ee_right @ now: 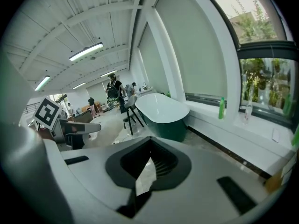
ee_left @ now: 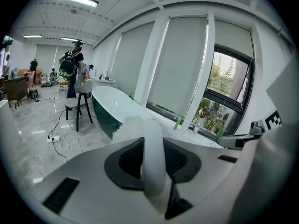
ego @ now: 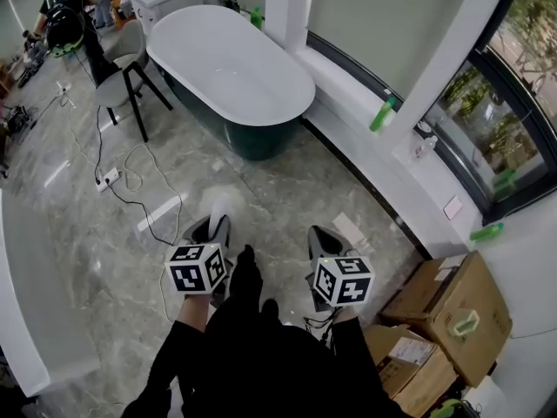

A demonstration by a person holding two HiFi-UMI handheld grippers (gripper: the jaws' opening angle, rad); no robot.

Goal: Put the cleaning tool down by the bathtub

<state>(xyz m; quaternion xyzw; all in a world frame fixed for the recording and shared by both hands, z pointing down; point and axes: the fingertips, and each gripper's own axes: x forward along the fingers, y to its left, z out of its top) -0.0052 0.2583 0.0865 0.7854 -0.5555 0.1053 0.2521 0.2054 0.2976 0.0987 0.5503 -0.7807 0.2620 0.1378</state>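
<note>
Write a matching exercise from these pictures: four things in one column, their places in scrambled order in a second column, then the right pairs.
Things
1. cleaning tool
2. green bottle
3. cardboard boxes
4. chair

Places
A. on the white window ledge
B. on the floor at the person's right
C. between the jaws of the left gripper
D. beside the bathtub, on its side away from the window

Pairs: 1-C, 2-A, 3-B, 4-D

White, fluffy-headed cleaning tool [ee_left: 135, 125] clamped in left tool [ee_left: 153, 144], pointing toward bathtub [ego: 228, 64].
</note>
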